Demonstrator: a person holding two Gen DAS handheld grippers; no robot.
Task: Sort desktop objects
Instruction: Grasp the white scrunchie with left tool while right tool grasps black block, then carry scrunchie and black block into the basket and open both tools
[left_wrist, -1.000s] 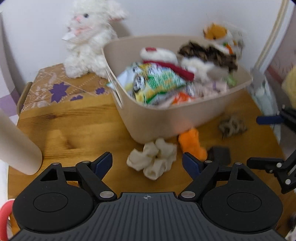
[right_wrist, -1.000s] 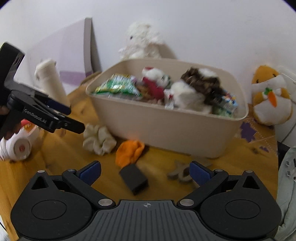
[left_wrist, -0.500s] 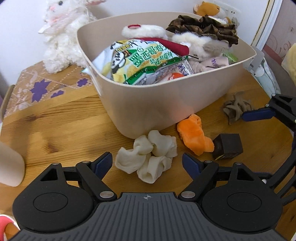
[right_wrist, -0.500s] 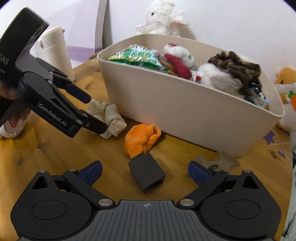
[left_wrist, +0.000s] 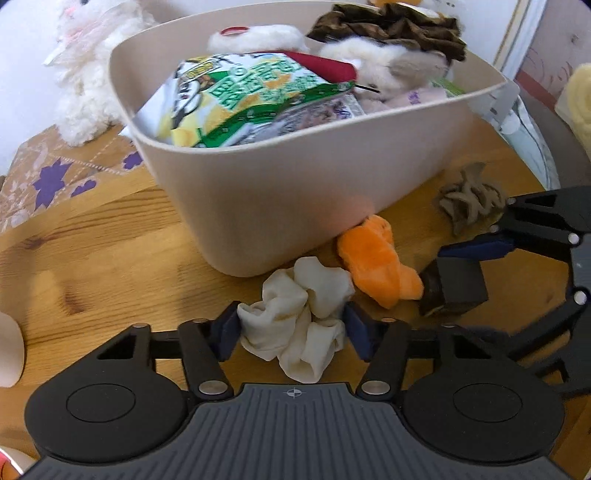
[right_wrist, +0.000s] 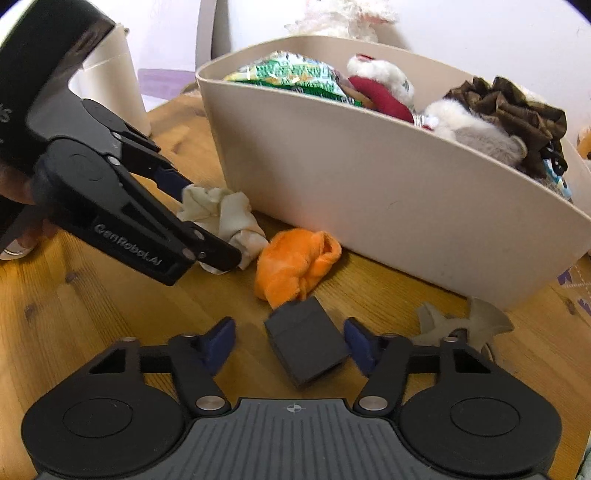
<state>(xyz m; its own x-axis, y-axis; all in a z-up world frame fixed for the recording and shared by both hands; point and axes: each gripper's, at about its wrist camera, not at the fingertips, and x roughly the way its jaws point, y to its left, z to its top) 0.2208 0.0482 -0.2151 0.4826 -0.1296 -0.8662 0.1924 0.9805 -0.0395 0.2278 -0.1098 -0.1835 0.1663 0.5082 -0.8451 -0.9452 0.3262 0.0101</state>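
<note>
Wooden surface (left_wrist: 110, 266), knotted grain. Resting directly on it: beige bin (left_wrist: 295, 199), filled; cream scrunchie (left_wrist: 303, 325) just in front of bin; orange scrunchie (left_wrist: 376, 262) beside it, touching bin base; dark block (right_wrist: 306, 343) next to orange scrunchie; grey-brown scrunchie (left_wrist: 469, 199) further right; patterned box (left_wrist: 55, 177) at left; cream cylinder (right_wrist: 110, 85) near left edge.

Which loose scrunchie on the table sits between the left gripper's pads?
The cream scrunchie; the orange one and the grey-brown one lie outside the closing left gripper.
</note>
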